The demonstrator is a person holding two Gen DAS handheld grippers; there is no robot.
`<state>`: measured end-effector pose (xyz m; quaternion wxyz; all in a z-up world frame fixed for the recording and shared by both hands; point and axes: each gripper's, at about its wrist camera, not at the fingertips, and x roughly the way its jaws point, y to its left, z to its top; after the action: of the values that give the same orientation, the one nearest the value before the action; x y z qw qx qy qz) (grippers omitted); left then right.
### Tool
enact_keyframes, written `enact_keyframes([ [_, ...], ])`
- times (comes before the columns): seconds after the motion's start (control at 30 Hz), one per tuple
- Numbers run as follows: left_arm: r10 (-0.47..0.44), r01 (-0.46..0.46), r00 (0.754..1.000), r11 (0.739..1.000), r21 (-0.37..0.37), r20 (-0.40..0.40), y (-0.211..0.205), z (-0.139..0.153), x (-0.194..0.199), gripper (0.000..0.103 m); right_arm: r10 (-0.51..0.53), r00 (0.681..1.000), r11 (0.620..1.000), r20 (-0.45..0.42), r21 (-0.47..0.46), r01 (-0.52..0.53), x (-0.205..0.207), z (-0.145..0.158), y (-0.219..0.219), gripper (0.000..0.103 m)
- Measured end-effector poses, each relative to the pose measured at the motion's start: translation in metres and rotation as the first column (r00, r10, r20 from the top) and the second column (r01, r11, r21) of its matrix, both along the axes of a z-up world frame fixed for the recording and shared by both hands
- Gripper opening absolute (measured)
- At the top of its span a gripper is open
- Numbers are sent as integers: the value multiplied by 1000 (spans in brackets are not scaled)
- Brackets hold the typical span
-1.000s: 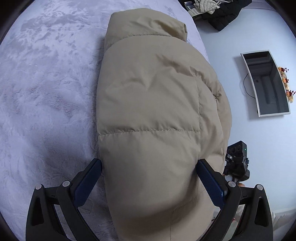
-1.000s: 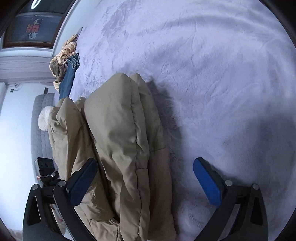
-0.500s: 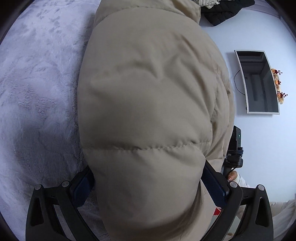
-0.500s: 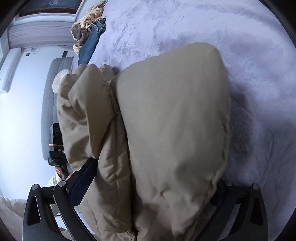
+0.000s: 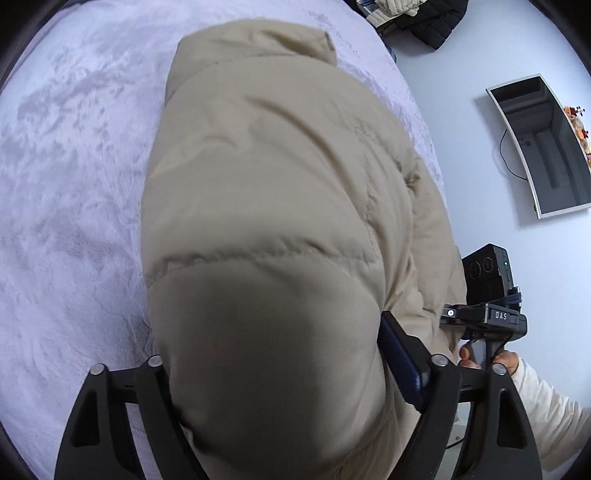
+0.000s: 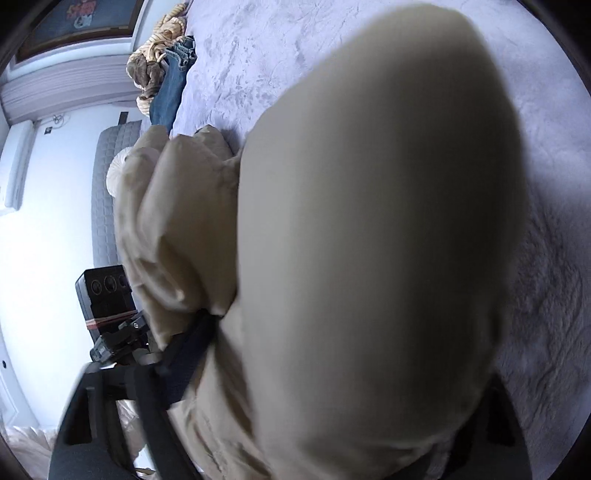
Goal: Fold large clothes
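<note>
left claw [image 5: 273, 373]: jaws set wide, a thick bulge of the beige puffer jacket [image 5: 280, 206] packed between them; the right blue pad presses the fabric, the left pad is hidden under it, so it is gripping the jacket. right claw [image 6: 354, 373]: the same jacket [image 6: 369, 240] fills the space between its jaws, blurred and very close to the lens; the left dark finger [image 6: 188, 354] lies against the fabric, the right finger is mostly covered, and the hold reads as a grip on the jacket. jacket: quilted, padded, bunched into a thick roll lying on the bed [image 5: 74, 184], collar end toward the far edge in the left wrist view, its near end lifted into both claws. bed: covered in a pale lilac plush blanket. far corner of the bed, right wrist view: folded blue jeans [image 6: 173, 81] with a tan and cream knitted garment [image 6: 155, 62] beside them. other far corner, left wrist view: a heap of black and cream clothes [image 5: 417, 14]. off the bed: a wall-mounted screen [image 5: 543, 144], a grey quilted headboard panel [image 6: 107, 199]. a hand in a cream sleeve [image 5: 506, 363] holds the other device's handle.
</note>
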<state>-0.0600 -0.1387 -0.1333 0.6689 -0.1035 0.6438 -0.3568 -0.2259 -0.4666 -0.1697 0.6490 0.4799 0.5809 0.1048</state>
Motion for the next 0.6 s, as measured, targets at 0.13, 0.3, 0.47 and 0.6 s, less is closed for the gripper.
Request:
enact_keyframes([
  [0.13,1,0,999,1000,-23,51,8,25,1,80,10,999,1000,40,-7,-10,5,24,6,45],
  [0.3,26,-20,995,998,-63,100,40,54,29,80,19,995,999,96,-36,-15,28,53,24,45],
  [0.47,42,-31,989,996,-78,140,92,72,72,80,27,987,998,157,-67,-17,72,72,63,45],
  [0.6,69,-60,984,997,-57,164,131,73,120,80,32,983,997,181,-80,-17,121,71,103,45],
])
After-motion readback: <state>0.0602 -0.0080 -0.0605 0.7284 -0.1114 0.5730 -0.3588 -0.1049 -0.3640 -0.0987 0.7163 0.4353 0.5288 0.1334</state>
